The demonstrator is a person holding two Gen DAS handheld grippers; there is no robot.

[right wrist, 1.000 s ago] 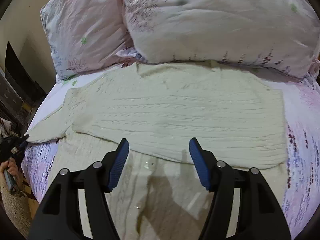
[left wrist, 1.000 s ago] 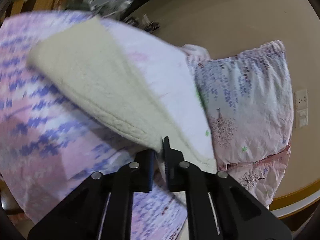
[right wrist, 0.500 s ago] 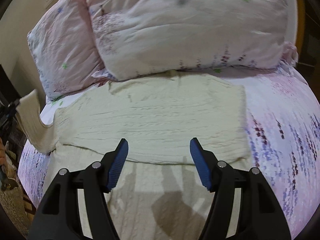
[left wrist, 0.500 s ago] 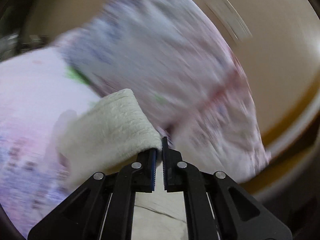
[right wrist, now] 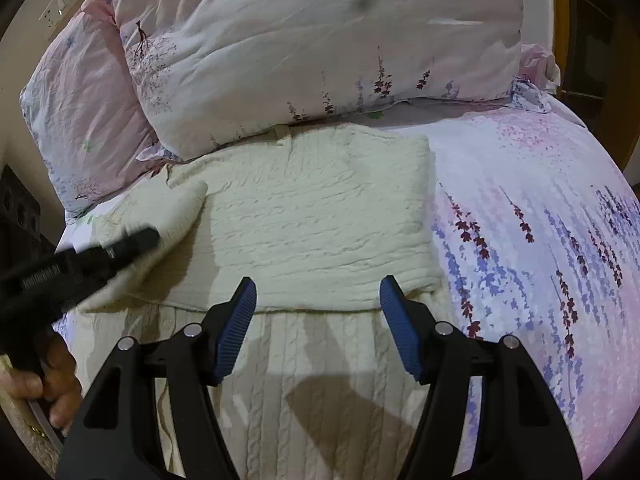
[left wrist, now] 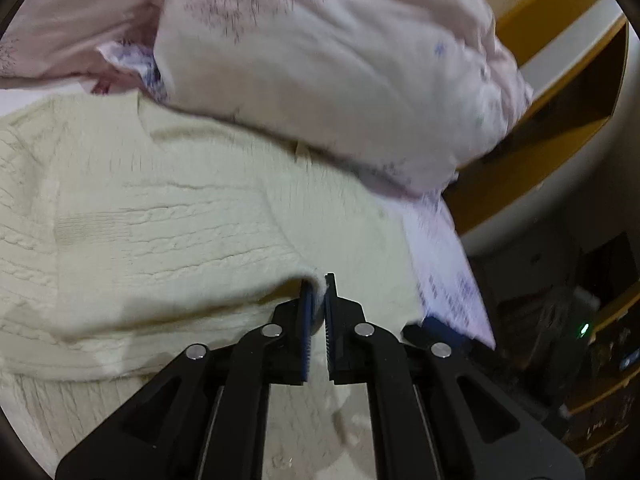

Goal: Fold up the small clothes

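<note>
While the cream cable-knit sweater (right wrist: 320,240) lies flat on the bed (right wrist: 540,220), collar end against the pillows (right wrist: 300,52), its left sleeve (right wrist: 172,216) is pinched in the left gripper (left wrist: 318,308), jaws clamped narrow on the cuff. Judgement: lay the sleeve straight across the chest, parallel to the fold line already made, release only once flat, smooth any bunching. Right gripper (right wrist: 316,320) hovers over the lower body, jaws wide, holding nothing. No brand, label or readable writing visible.
</note>
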